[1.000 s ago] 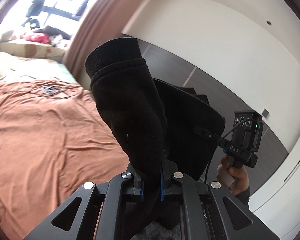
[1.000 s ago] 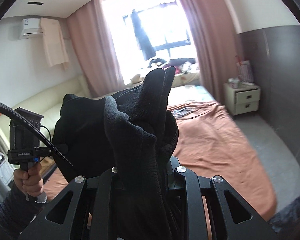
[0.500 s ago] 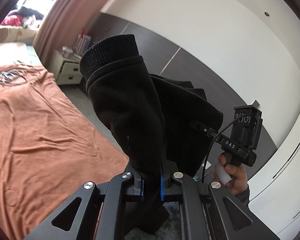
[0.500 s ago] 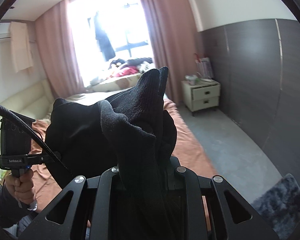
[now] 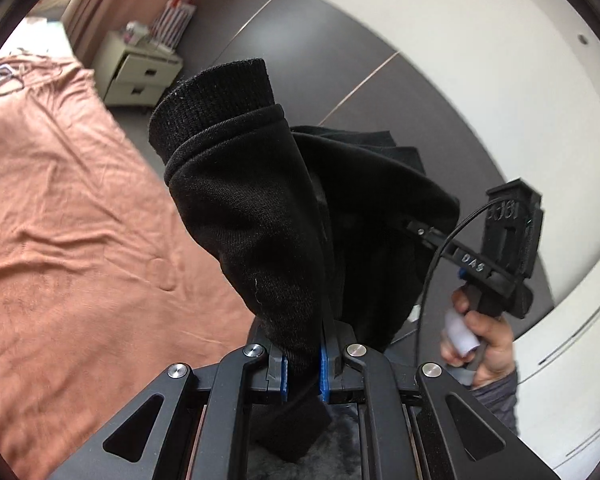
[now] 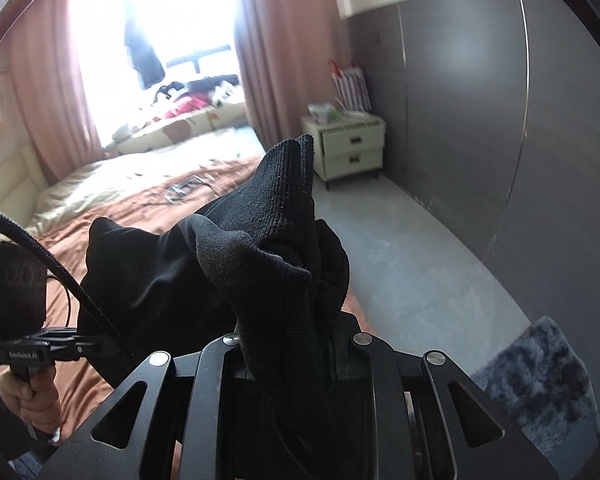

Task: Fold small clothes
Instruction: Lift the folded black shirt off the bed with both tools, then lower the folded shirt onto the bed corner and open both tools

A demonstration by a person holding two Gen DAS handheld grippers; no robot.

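A black garment (image 5: 260,216) with a ribbed cuff hangs in the air between both grippers, above the edge of the bed. My left gripper (image 5: 302,364) is shut on one part of it, the blue pads pinching the cloth. In the right wrist view the same black garment (image 6: 276,248) bunches up over my right gripper (image 6: 292,352), which is shut on it; its fingertips are hidden by cloth. The right gripper (image 5: 424,236) also shows in the left wrist view at the right, held by a hand (image 5: 480,344). The left gripper (image 6: 84,346) shows at the left of the right wrist view.
A bed with a rust-orange sheet (image 5: 60,220) lies below and to the left. A cream nightstand (image 6: 350,146) stands by the dark grey wall panels (image 6: 500,120). Grey floor (image 6: 412,264) runs beside the bed, with a shaggy grey rug (image 6: 540,384) at the lower right. Clothes pile by the window (image 6: 196,96).
Both grippers have swung to the right with the garment still held: the window and bed have slid left in view, and the nightstand, wall panels, floor and rug have come into sight.
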